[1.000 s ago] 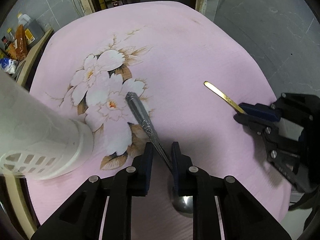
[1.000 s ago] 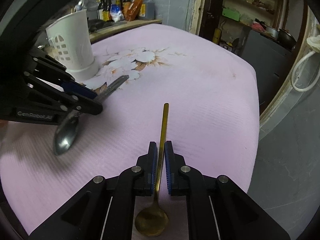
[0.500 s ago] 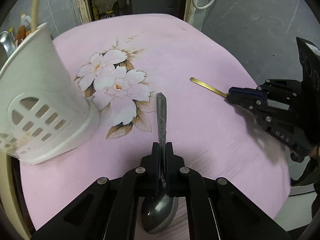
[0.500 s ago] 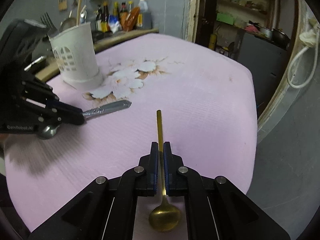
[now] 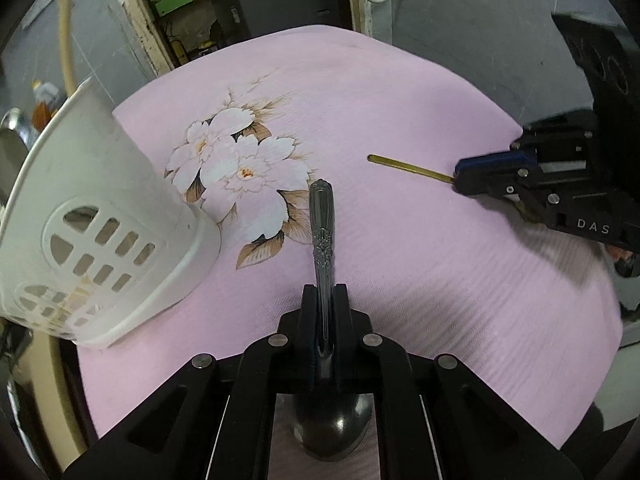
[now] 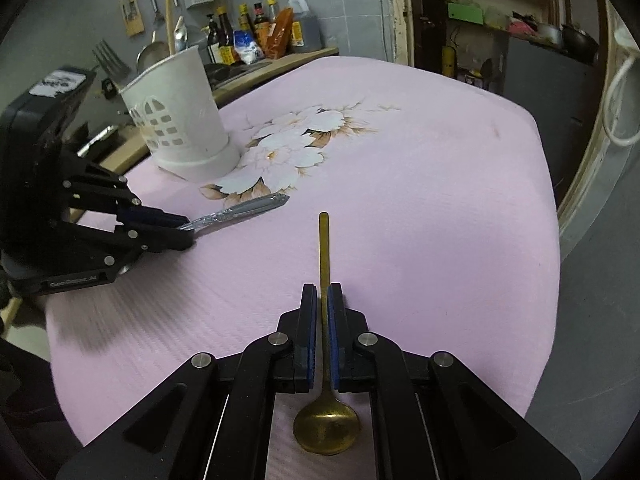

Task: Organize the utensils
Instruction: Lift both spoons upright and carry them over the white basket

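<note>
My left gripper (image 5: 325, 292) is shut on a silver spoon (image 5: 322, 232), handle pointing forward, bowl back under the jaws, held above the pink cloth. It also shows in the right wrist view (image 6: 240, 212). My right gripper (image 6: 323, 292) is shut on a gold spoon (image 6: 324, 248), bowl (image 6: 326, 426) behind the jaws; its handle shows in the left wrist view (image 5: 408, 167). A white slotted utensil holder (image 6: 180, 120) stands at the table's far left, also in the left wrist view (image 5: 88, 216), left of the silver spoon.
The table wears a pink cloth with a flower print (image 5: 240, 168). The holder carries a fork (image 6: 110, 62) and other utensils. Sauce bottles (image 6: 256, 28) stand on a shelf behind. The table edge drops to grey floor (image 6: 600, 260) on the right.
Both grippers have lifted and pulled back with their spoons. The left gripper, around the silver spoon's neck a second ago, now grips it with the handle pointing straight ahead.
</note>
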Demonstrator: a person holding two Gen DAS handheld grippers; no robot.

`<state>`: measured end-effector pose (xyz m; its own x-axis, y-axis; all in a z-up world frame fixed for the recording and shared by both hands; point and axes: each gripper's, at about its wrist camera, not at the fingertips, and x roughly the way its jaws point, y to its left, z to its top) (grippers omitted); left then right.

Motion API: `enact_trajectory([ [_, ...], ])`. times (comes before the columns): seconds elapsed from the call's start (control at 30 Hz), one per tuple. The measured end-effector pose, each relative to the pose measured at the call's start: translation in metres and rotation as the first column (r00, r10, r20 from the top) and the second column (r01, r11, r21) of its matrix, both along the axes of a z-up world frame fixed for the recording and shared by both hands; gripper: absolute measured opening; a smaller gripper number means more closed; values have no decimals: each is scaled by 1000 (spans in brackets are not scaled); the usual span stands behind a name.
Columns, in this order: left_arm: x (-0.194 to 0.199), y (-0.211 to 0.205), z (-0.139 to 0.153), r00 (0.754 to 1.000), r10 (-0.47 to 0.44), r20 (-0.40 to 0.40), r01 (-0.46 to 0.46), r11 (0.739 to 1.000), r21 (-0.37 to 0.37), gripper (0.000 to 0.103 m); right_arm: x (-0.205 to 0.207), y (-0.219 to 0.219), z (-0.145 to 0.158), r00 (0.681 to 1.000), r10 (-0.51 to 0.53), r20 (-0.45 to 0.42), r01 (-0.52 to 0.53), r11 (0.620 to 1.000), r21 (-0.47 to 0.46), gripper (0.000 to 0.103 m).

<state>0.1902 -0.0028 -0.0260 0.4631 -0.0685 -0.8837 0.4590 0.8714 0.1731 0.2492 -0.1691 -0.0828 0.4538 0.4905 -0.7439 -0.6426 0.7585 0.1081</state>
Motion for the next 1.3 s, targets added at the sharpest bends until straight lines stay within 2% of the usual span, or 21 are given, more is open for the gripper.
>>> enact_trajectory([
  [0.07,10,-4,-3,1000,-2,-12,2,1000,25,6,-3,8,1,1000,23,20,-22,999,-48,15],
  [0.13,11,-8,-3,1000,0,-23,1,999,39,6,-5,15,-1,999,38,38,-34,993,-111,29],
  [0.2,21,-8,-5,1000,2,-31,-1,999,35,6,-7,22,-4,997,56,60,-45,985,-169,29],
  [0.37,33,-5,-10,1000,-7,-31,7,1000,16,6,3,16,-9,999,25,36,-20,989,-147,14],
  [0.47,28,-10,-10,1000,-15,-7,15,999,42,4,0,22,-9,998,26,53,-17,985,-171,7],
  [0.53,26,-12,-11,1000,-4,2,4,1000,21,4,-2,27,-8,997,34,74,-19,980,-196,4],
  [0.63,15,-5,-8,999,24,23,-23,998,-57,4,-5,21,-5,996,14,85,-1,989,-147,3],
  [0.73,7,7,-2,996,63,68,-53,988,-146,4,-9,10,0,995,-32,95,36,999,-38,3],
  [0.83,1,19,4,986,123,112,-92,964,-249,4,-21,1,12,984,-72,160,62,996,65,3],
  [0.97,-14,25,12,963,172,207,-96,938,-332,4,-38,-1,28,960,-104,260,65,986,155,3],
  [1.1,-30,26,25,933,206,295,-82,920,-384,4,-51,2,37,934,-129,333,57,974,217,3],
  [1.2,-41,25,34,903,225,367,-67,915,-397,4,-58,5,42,915,-141,379,43,966,255,3],
  [1.3,-44,26,41,884,238,402,-58,909,-412,4,-63,9,48,897,-150,416,29,958,284,3],
])
